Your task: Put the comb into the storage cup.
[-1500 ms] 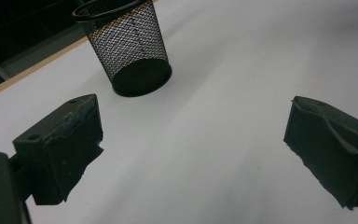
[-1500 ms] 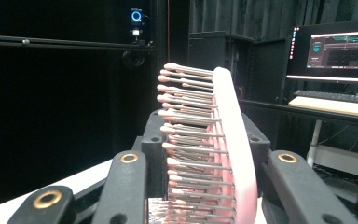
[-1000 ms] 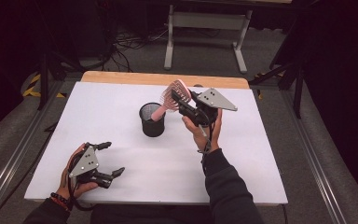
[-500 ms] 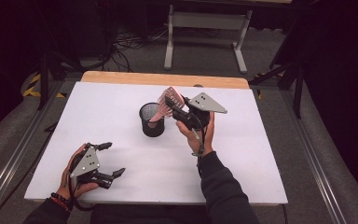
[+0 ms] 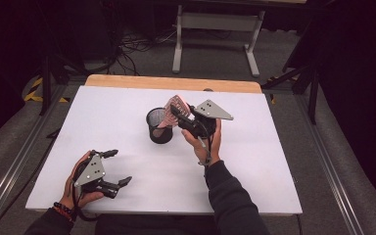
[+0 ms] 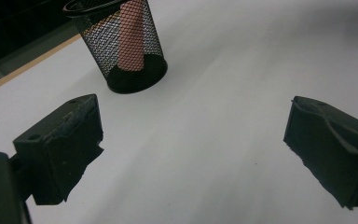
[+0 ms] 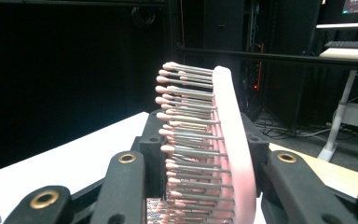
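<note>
Jaws of the right gripper are closed part-way on a pink hairbrush, which is clamped by its head; in the right gripper view the brush is seen standing between the two black jaws, its bristles with pink tips turned to the left of that view and its smooth pink back to the right. In the high view the brush is held tilted, with its handle lowered into a black mesh cup that stands upright near the middle of the white table. The handle is seen through the mesh in the left gripper view as a pink column inside the cup, reaching down to the solid black base. The right gripper is held just beside the cup's rim, on the person's right of it, by a hand in a dark sleeve. The left gripper is rested on the table near the front edge, well apart from the cup, with its jaws spread wide and nothing between them; only bare table is seen between its pads.
</note>
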The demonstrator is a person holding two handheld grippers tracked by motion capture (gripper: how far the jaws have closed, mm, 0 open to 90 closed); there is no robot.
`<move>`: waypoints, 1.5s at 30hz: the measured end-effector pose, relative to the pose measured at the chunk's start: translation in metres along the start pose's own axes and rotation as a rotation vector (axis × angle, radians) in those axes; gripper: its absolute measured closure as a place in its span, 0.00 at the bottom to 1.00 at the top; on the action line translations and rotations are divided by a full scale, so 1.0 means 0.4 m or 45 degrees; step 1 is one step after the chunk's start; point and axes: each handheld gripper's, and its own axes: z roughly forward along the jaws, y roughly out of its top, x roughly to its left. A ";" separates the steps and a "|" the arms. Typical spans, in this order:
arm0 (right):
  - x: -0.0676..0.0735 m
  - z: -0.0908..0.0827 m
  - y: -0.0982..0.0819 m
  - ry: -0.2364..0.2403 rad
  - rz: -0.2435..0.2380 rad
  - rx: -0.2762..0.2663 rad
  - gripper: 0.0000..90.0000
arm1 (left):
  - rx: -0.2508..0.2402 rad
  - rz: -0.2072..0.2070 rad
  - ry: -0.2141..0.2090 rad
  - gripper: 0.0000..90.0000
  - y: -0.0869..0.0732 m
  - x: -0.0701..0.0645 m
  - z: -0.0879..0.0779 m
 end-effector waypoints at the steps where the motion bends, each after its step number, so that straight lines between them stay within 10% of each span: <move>1: 0.000 0.001 -0.001 0.003 0.002 0.003 0.70 | 0.001 0.001 0.001 0.06 0.000 0.000 0.000; 45: -0.012 0.011 -0.032 -0.004 0.045 0.046 0.56 | 0.003 -0.002 -0.002 0.06 -0.001 0.000 0.003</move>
